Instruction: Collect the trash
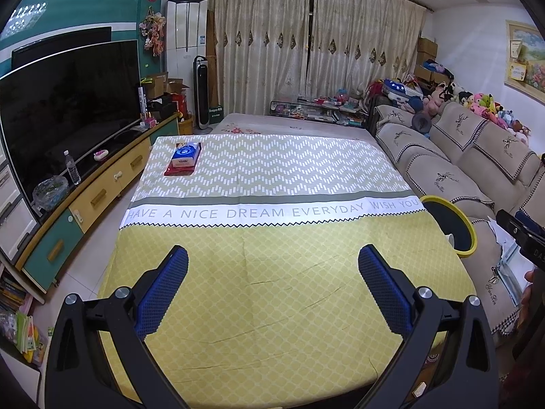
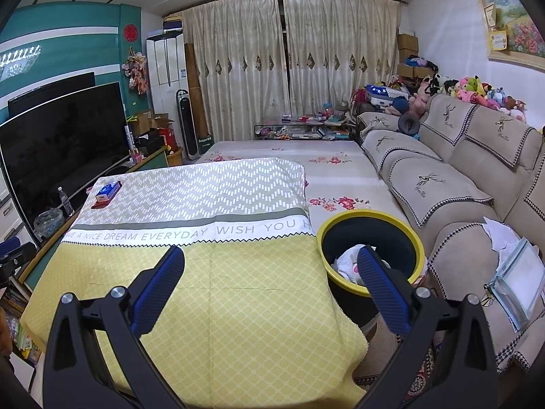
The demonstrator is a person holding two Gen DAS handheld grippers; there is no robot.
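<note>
Both the left hand-held gripper point(image 1: 272, 266) and right hand-held gripper point(image 2: 270, 266) hang spread and empty over the cloth-covered bench point(image 2: 238, 306), while crumpled white trash point(image 2: 345, 262), likely light, soft and pinchable anywhere, lies in the yellow-rimmed bin point(image 2: 391, 220) beside it.

Cloth-covered table point(image 1: 272, 289); tissue pack point(image 1: 185, 156) on red box point(image 1: 177, 171), far-left corner.

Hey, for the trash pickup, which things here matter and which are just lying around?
Job:
yellow-rimmed trash bin
crumpled white trash inside it
left gripper, open
right gripper, open

Just lying about:
tissue pack
water bottle
television
plush toys
</note>
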